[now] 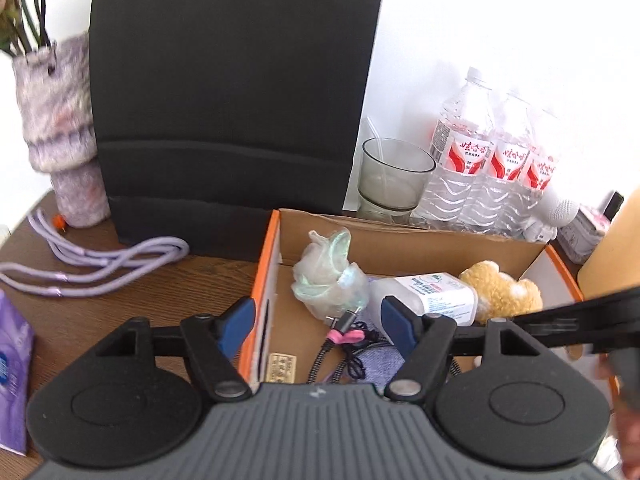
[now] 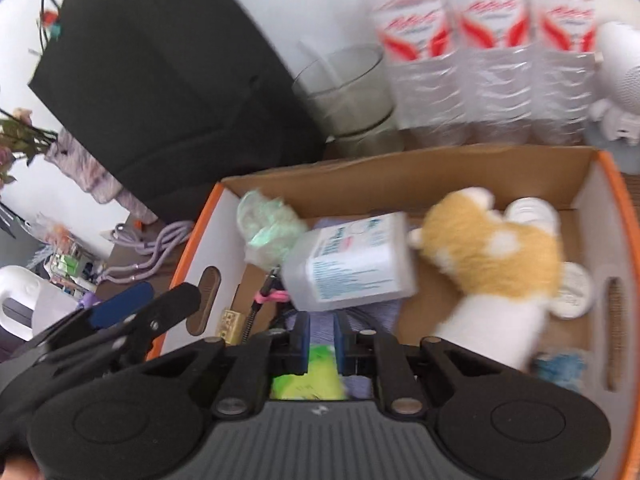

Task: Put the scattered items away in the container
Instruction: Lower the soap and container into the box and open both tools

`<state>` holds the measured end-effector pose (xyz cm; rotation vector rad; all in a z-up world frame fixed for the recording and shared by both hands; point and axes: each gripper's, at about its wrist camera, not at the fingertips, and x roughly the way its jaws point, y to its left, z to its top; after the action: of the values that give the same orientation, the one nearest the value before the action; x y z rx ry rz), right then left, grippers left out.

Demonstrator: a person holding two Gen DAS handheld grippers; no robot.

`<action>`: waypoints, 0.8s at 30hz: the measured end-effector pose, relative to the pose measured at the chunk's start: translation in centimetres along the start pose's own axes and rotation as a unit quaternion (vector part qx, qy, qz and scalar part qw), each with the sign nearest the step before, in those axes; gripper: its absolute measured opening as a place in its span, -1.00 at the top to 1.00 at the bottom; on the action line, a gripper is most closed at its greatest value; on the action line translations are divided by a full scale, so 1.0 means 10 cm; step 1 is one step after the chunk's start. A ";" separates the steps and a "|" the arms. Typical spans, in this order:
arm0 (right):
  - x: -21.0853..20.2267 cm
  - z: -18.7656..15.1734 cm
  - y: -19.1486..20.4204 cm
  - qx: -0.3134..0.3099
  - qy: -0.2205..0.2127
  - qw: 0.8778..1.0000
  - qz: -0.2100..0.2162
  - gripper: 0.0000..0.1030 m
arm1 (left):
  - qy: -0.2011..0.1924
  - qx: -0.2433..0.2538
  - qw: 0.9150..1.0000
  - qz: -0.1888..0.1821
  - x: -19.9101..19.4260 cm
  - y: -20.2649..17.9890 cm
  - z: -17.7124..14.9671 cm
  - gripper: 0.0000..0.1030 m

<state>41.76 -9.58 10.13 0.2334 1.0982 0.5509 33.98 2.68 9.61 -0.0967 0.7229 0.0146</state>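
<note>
Blue pads of the left hand-held gripper point(image 1: 316, 326) stand spread and empty above the cardboard box's point(image 1: 404, 242) near-left corner, fit for a release or a fresh reach. Over the same box, the right hand-held gripper point(image 2: 322, 338) is clenched, nothing visibly pinched. Inside lie a bottle point(image 2: 356, 262) and plush toy point(image 2: 492, 248); left of the box, a lilac cable point(image 1: 96, 262) waits on the tabletop point(image 1: 160, 300).

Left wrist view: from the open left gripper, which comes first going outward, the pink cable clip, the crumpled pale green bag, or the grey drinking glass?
1. Pink cable clip, in the box, nearest.
2. Crumpled pale green bag, box's back left.
3. Grey drinking glass, behind the box.
</note>
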 end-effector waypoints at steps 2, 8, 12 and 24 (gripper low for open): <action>0.19 0.03 0.11 -0.010 -0.007 1.000 -0.015 0.77 | -0.003 0.003 1.000 0.008 0.01 0.01 0.00 -0.36; 0.32 0.07 0.06 0.013 -0.019 1.000 0.009 0.40 | 0.019 0.001 1.000 0.009 0.17 0.07 -0.02 -0.32; -0.07 0.04 -0.06 -0.022 -0.030 0.998 -0.047 0.09 | 0.033 -0.011 0.999 0.009 0.26 0.10 -0.03 -0.34; -1.09 -0.29 -0.47 -0.004 -0.048 0.981 -0.186 -0.55 | 0.081 0.011 0.996 0.032 0.00 -0.21 -0.06 -0.85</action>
<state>36.94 -19.55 15.25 0.0442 1.0139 0.2072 33.72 0.55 9.33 -0.0547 0.8875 0.0604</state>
